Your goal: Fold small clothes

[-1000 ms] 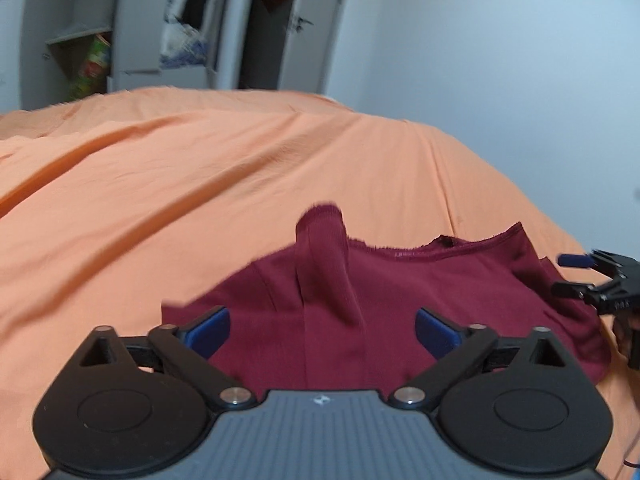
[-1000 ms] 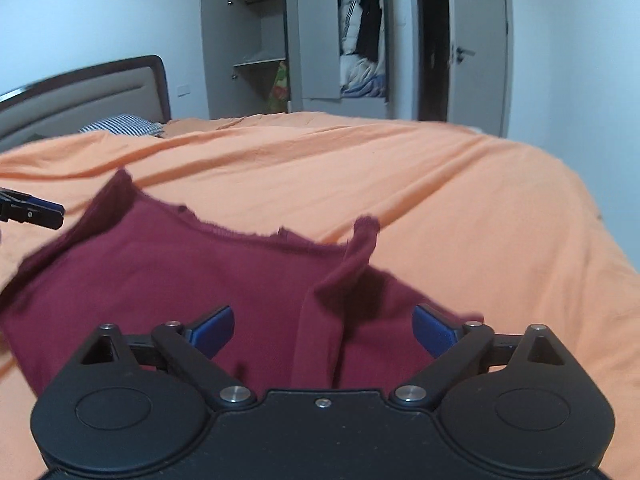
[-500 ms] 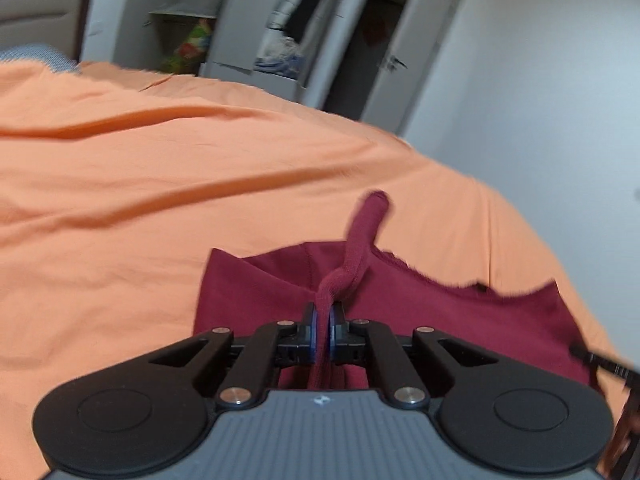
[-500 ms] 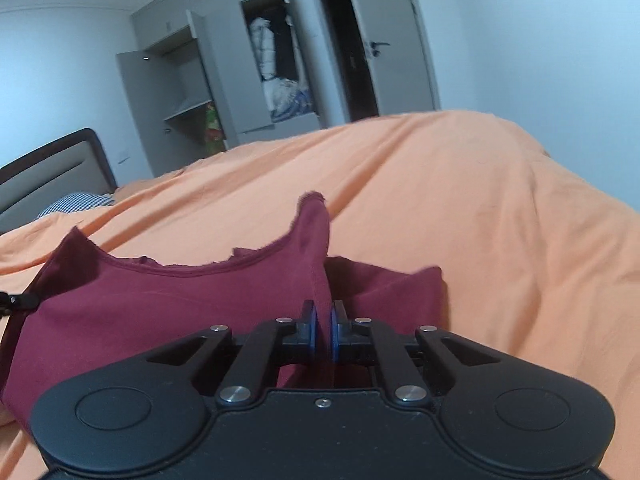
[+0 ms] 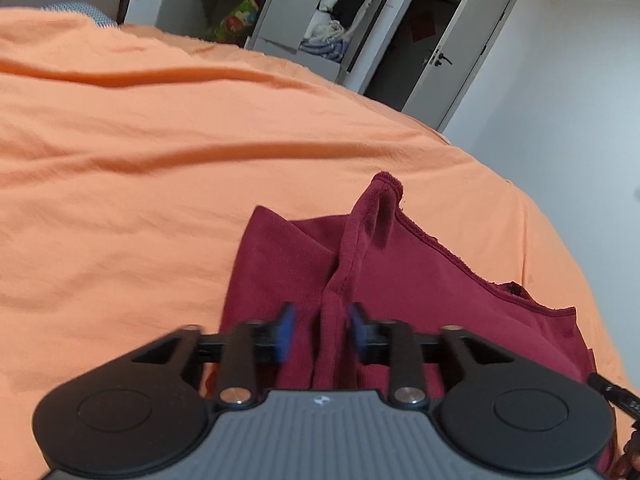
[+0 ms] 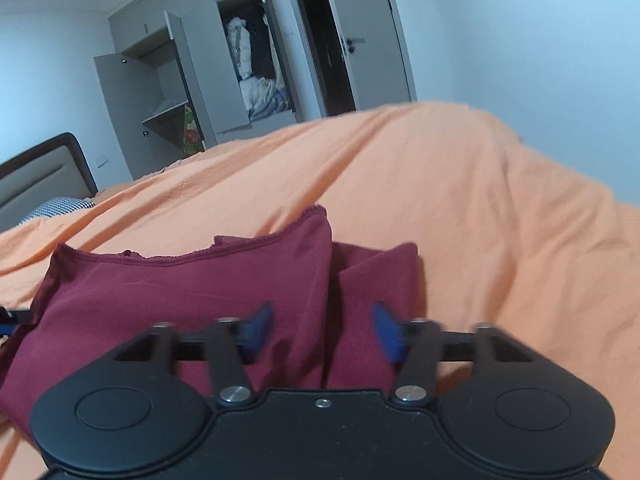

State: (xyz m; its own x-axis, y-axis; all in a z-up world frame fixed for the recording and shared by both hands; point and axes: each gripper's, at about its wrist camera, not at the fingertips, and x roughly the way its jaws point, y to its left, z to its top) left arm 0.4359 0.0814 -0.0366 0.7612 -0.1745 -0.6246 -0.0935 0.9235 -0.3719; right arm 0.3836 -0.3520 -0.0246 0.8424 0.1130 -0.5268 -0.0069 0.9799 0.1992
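Orange bedding (image 5: 160, 140) filled both views, with the maroon garment (image 5: 420, 288) lying bunched on it. Left gripper (image 5: 320, 332) and right gripper (image 6: 320, 332) both stood parted, each straddling a raised ridge of cloth without pinching it. Folding looked barely begun — no neat fold showed, and the garment's near edge was hidden behind the grippers.

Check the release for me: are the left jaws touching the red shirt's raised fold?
Apart. In the left wrist view the left gripper stands open, with red cloth visible on both sides between the blue pads and the shirt fold.
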